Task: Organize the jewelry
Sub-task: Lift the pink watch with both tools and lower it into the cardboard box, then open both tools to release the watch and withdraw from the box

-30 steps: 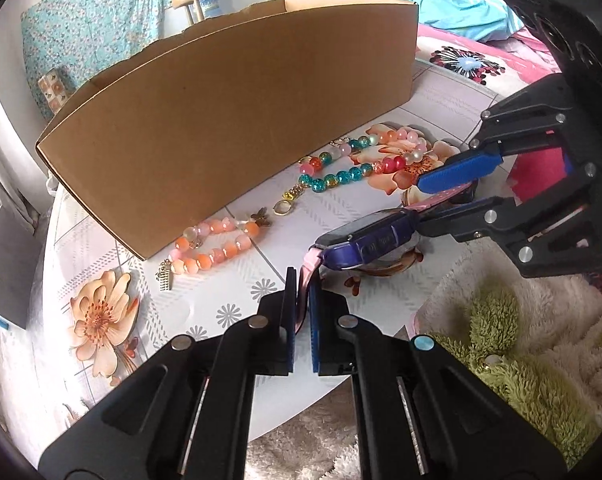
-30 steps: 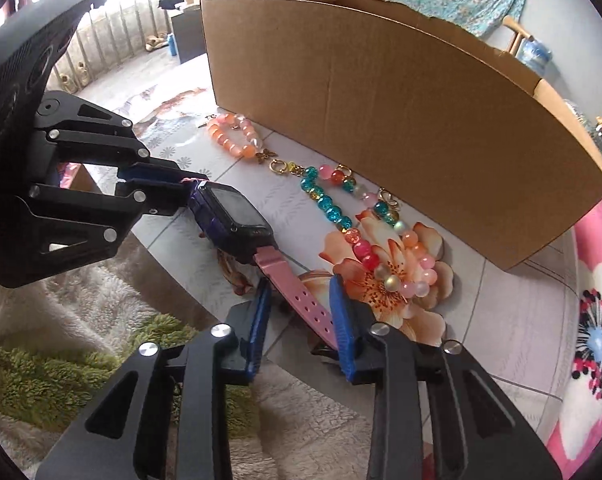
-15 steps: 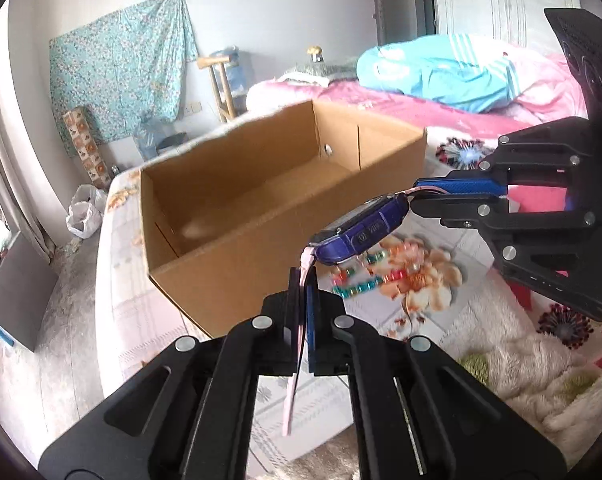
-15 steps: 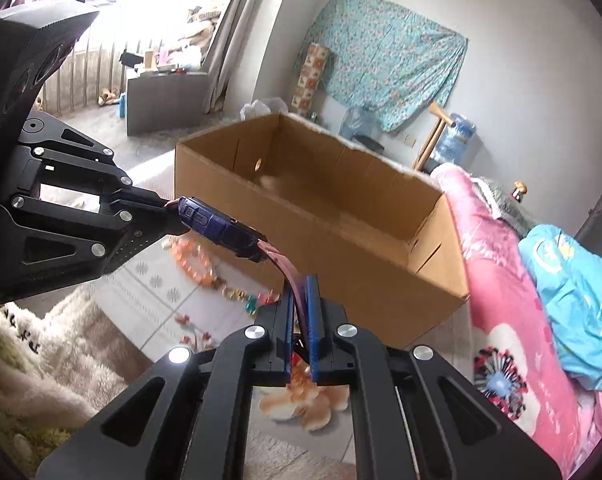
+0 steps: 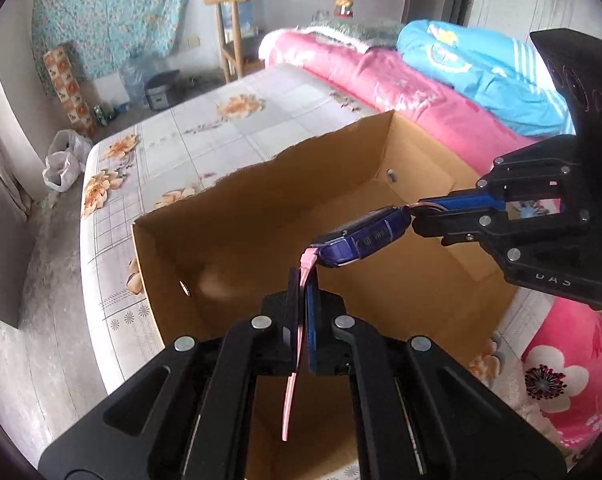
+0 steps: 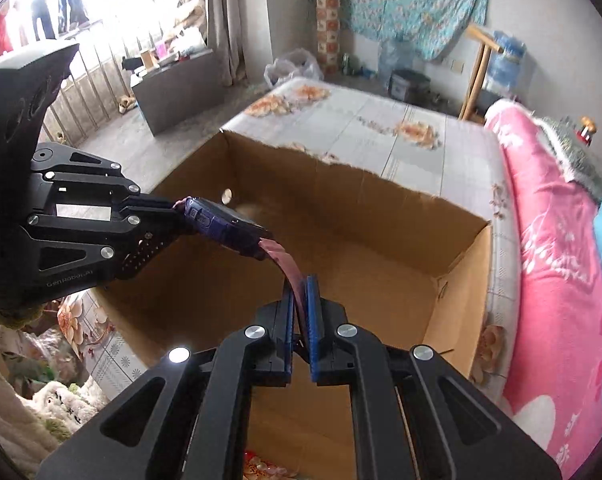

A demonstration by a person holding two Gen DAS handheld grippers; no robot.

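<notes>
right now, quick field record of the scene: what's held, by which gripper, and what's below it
held item: watch, blue case, pink straps
left gripper: shut on one pink strap
right gripper: shut on the other strap
watch position: strung between both grippers, in the air above the box
below: open cardboard box, visible floor bare
box rests on: floral cover

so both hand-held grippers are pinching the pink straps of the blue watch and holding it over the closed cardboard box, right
Not quite: the cardboard box is open at the top, its inside showing in both wrist views. The rest holds: the left hand-held gripper and the right hand-held gripper each pinch a pink strap of the blue watch over it.
</notes>
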